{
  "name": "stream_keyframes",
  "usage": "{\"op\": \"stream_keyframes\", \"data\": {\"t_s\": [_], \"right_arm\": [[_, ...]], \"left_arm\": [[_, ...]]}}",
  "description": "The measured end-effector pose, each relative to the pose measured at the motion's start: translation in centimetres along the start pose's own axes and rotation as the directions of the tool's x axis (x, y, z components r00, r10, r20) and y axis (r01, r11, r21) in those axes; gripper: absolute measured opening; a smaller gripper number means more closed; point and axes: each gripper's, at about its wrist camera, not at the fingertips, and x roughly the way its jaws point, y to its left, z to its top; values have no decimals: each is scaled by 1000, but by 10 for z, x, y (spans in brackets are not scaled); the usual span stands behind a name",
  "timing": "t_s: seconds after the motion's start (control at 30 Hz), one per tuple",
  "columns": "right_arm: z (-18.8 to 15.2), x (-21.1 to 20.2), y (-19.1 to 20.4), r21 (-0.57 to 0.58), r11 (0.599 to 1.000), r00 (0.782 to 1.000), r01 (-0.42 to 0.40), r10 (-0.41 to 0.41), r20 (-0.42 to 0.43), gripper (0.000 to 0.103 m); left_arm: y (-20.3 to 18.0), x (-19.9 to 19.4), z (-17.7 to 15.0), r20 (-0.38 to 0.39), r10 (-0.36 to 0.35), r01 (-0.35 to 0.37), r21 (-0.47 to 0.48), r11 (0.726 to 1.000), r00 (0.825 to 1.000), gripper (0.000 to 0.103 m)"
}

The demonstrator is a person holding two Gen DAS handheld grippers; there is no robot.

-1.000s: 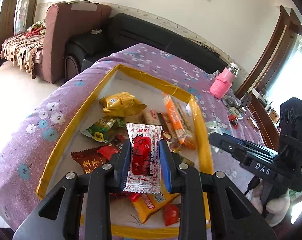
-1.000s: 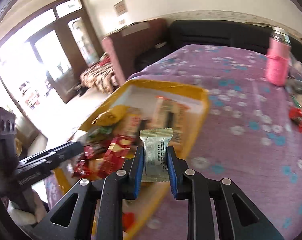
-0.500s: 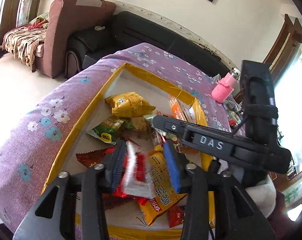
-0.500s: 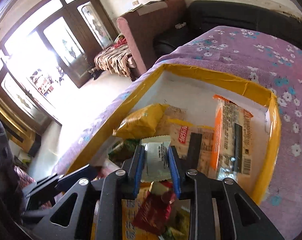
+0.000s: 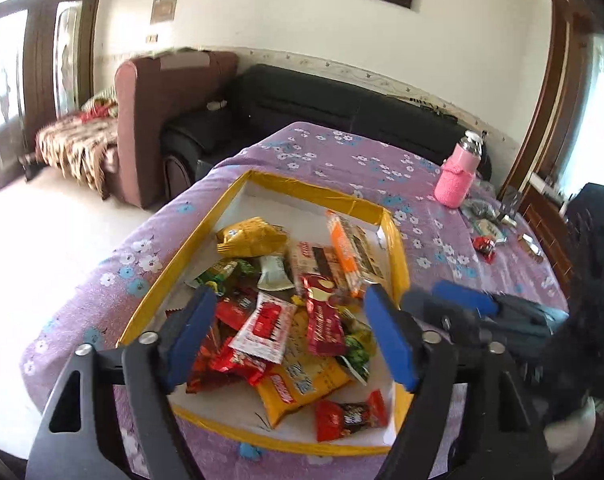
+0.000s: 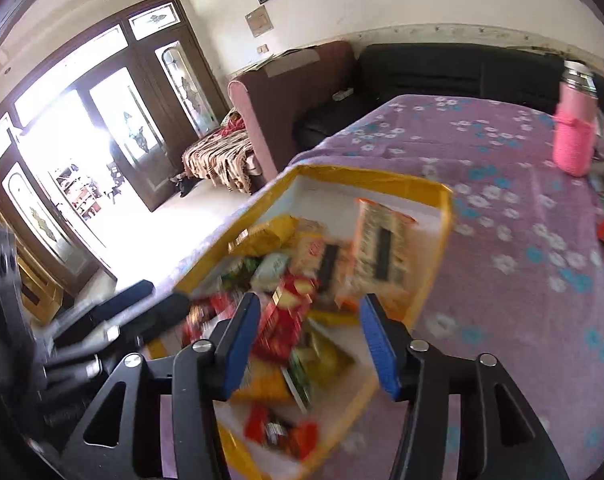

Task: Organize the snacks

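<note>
- The left gripper (image 5: 289,332) hangs over the near half of the yellow-edged tray (image 5: 398,248), its blue pads spread wide with nothing between them.
- The right gripper (image 6: 308,340) is just above the same tray (image 6: 442,240), jaws likewise wide apart and empty; its view is smeared, so fine detail there is lost.
- Snacks are heaped inside the tray: a white-and-red packet (image 5: 263,328) lies on top near the middle, a dark red bar (image 5: 322,316) just beside it.
- A small pale green packet (image 5: 275,272) sits toward the tray's far side, close to a yellow bag (image 5: 251,236).
- A long orange pack (image 5: 352,256) runs along the tray's right wall.
- A pink bottle (image 5: 458,172) stands on the purple flowered cloth (image 5: 334,152), well apart from the tray.
</note>
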Motion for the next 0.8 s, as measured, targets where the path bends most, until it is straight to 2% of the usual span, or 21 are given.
{"op": "stream_keyframes", "data": {"t_s": [0.23, 0.5, 0.8], "right_arm": [[-53, -51, -21, -22, 994, 993, 110, -109, 36, 54], [-81, -103, -41, -22, 980, 976, 197, -195, 93, 62], [-92, -104, -28, -32, 981, 978, 189, -185, 95, 67]], "left_arm": [[-35, -20, -5, 34, 30, -33, 81, 996, 999, 81], [-61, -35, -9, 52, 76, -82, 120, 989, 996, 83], [-74, -35, -16, 24, 136, -138, 158, 978, 990, 84]]}}
